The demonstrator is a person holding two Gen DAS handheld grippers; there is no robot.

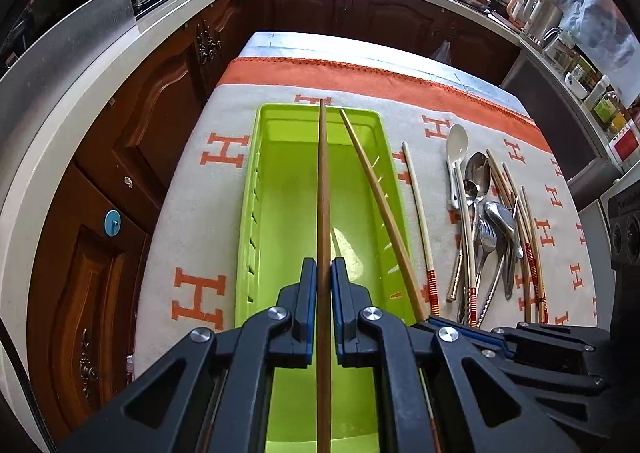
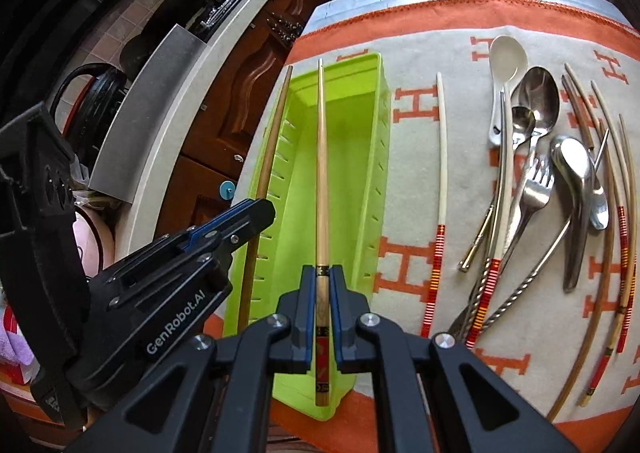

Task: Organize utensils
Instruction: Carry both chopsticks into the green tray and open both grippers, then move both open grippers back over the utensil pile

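Both tools, left (image 1: pixel 323 273) and right (image 2: pixel 323 281), we see clamped on one chopstick (image 1: pixel 323 181) each over the green tray (image 1: pixel 362 213); we judge them light, stiff, slippery, best gripped near the thick end.

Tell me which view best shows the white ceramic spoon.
The right wrist view: the white ceramic spoon lies large and unobstructed, bowl and handle clear. The left wrist view shows the same spoon smaller, toward the right edge.

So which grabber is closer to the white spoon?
Right. The right gripper is beside the utensil pile holding the white ceramic spoon; the left gripper is farther off, beyond the green tray.
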